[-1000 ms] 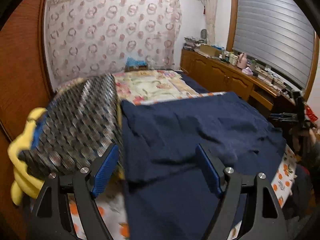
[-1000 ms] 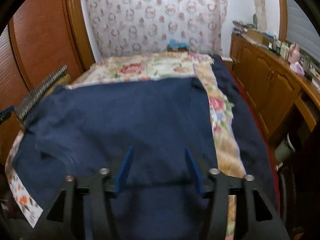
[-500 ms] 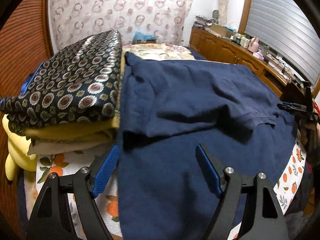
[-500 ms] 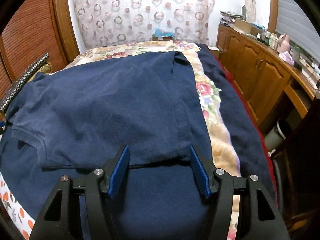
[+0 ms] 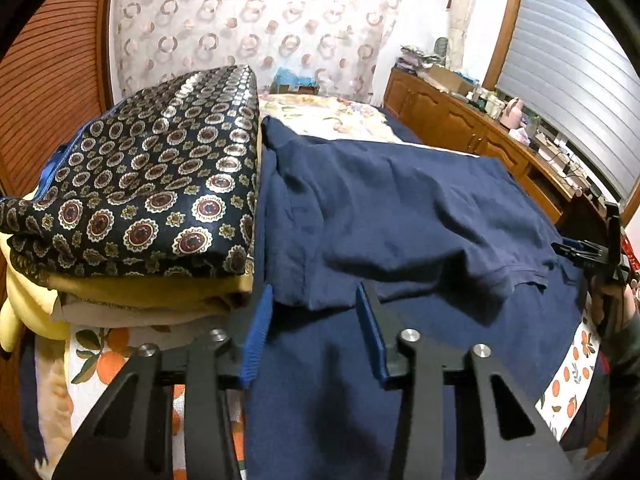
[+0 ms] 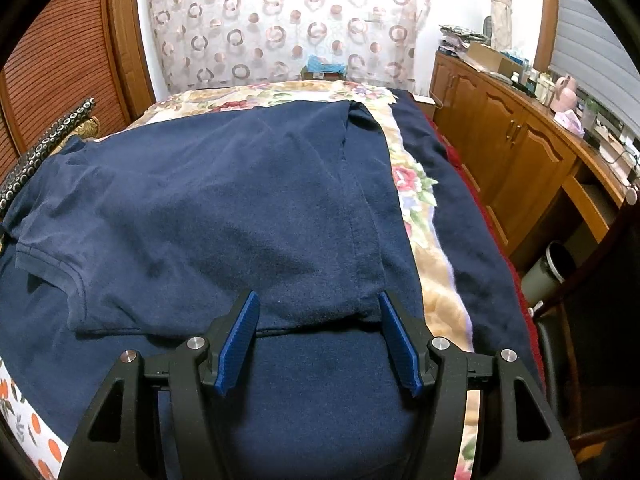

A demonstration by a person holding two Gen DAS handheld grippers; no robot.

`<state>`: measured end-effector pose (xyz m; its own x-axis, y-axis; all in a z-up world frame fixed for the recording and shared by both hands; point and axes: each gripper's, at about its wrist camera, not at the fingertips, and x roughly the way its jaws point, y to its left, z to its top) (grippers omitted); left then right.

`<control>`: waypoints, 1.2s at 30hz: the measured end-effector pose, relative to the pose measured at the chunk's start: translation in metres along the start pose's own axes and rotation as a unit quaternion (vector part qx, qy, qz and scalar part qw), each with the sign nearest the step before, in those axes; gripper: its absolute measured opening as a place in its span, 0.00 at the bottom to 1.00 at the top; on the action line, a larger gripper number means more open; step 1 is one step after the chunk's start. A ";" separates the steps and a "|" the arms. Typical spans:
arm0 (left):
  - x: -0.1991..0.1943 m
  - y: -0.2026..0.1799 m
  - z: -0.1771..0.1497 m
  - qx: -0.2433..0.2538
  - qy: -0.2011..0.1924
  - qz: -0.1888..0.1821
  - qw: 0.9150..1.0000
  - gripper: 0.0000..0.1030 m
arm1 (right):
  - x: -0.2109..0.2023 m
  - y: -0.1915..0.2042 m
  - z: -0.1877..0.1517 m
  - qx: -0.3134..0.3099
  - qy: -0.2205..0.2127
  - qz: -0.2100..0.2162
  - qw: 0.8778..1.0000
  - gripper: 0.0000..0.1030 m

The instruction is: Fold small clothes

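A navy blue shirt (image 5: 400, 216) lies on the bed, its far half folded over toward me so a doubled edge runs across it; it fills the right wrist view (image 6: 224, 216) too. My left gripper (image 5: 314, 300) is open, with the folded edge near the shirt's left side between its blue pads, not pinched. My right gripper (image 6: 318, 304) is open, its pads straddling the folded edge near the shirt's right side. A short sleeve (image 6: 52, 256) with a hemmed cuff lies at the left.
A stack of folded clothes topped by a dark medallion-patterned cloth (image 5: 152, 200) sits left of the shirt. A floral bedcover (image 6: 412, 200) shows to the right. Wooden cabinets (image 6: 516, 152) line the right wall. The right gripper's side (image 5: 592, 252) shows at the far right.
Both grippers dropped low toward the bed, laying the shirt's far half down over the near half. The left jaws have narrowed but stay open.
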<state>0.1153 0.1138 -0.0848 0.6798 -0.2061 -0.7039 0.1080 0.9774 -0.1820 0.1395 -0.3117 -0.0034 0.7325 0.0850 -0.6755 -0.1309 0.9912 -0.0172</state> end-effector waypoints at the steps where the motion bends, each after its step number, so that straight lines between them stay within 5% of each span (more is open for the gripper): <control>1: 0.002 0.001 0.000 -0.003 0.003 0.000 1.000 0.42 | 0.008 0.013 -0.004 -0.001 0.000 0.000 1.000 0.62; 10: 0.021 0.001 0.003 -0.013 0.020 -0.003 1.000 0.41 | 0.008 0.006 0.001 -0.001 0.000 0.000 1.000 0.62; 14: 0.022 -0.008 0.010 -0.004 0.015 -0.017 1.000 0.08 | 0.013 0.027 -0.011 -0.002 0.000 -0.002 1.000 0.62; 24: -0.026 -0.020 0.017 0.014 -0.054 -0.045 0.997 0.07 | 0.017 0.038 -0.016 0.005 -0.009 0.004 1.000 0.53; 31: -0.038 -0.012 0.015 0.015 -0.070 -0.046 0.996 0.06 | 0.025 0.037 -0.016 0.015 -0.005 0.022 1.000 0.12; 36: -0.048 -0.011 0.009 0.007 -0.078 -0.052 0.996 0.06 | 0.014 0.041 -0.018 -0.008 -0.022 0.025 0.999 0.07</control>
<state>0.0879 0.1131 -0.0424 0.7684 -0.2980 -0.5664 0.1929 0.9517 -0.2390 0.1322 -0.2716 -0.0268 0.7530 0.1385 -0.6433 -0.1781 0.9840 0.0033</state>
